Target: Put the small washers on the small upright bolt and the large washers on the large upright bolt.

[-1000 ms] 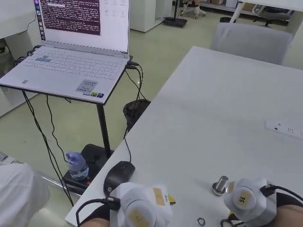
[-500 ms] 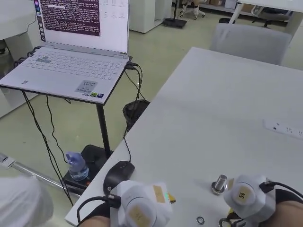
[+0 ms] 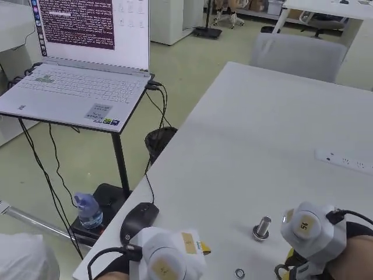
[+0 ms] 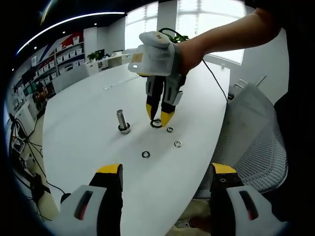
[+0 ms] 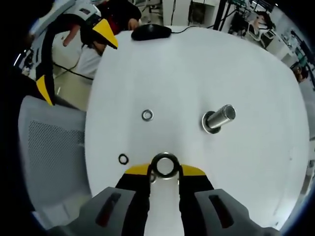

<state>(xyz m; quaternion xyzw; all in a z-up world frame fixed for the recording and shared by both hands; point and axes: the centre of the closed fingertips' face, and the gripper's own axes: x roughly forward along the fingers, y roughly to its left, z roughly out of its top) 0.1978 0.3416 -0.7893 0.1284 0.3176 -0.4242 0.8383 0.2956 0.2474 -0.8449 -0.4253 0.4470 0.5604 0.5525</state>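
Note:
One steel upright bolt (image 3: 261, 228) (image 4: 121, 120) (image 5: 218, 119) stands on the white table (image 3: 274, 134). My right gripper (image 5: 165, 169) (image 4: 158, 117) is shut on a large dark washer (image 5: 165, 165) (image 4: 156, 123), low over the table just right of the bolt; its body (image 3: 309, 233) covers the tips in the head view. Small washers (image 5: 147, 115) (image 5: 123, 159) (image 4: 170, 129) (image 4: 177, 144) (image 4: 146, 154) (image 3: 239, 273) lie loose near it. My left gripper (image 4: 166, 169) (image 5: 74, 59) (image 3: 160, 262) hangs open at the table's near edge, with nothing between its fingers.
A black mouse (image 3: 139, 216) (image 5: 151, 31) with its cable lies at the table's left corner. A white power strip (image 3: 344, 160) sits far right. Beside the table a laptop (image 3: 76, 87) rests on a stand above a water bottle (image 3: 88, 210). A grey chair (image 3: 297, 55) stands beyond.
The head camera has shifted. My right gripper has moved a little to the right, away from the bolt. The left gripper stays where it was.

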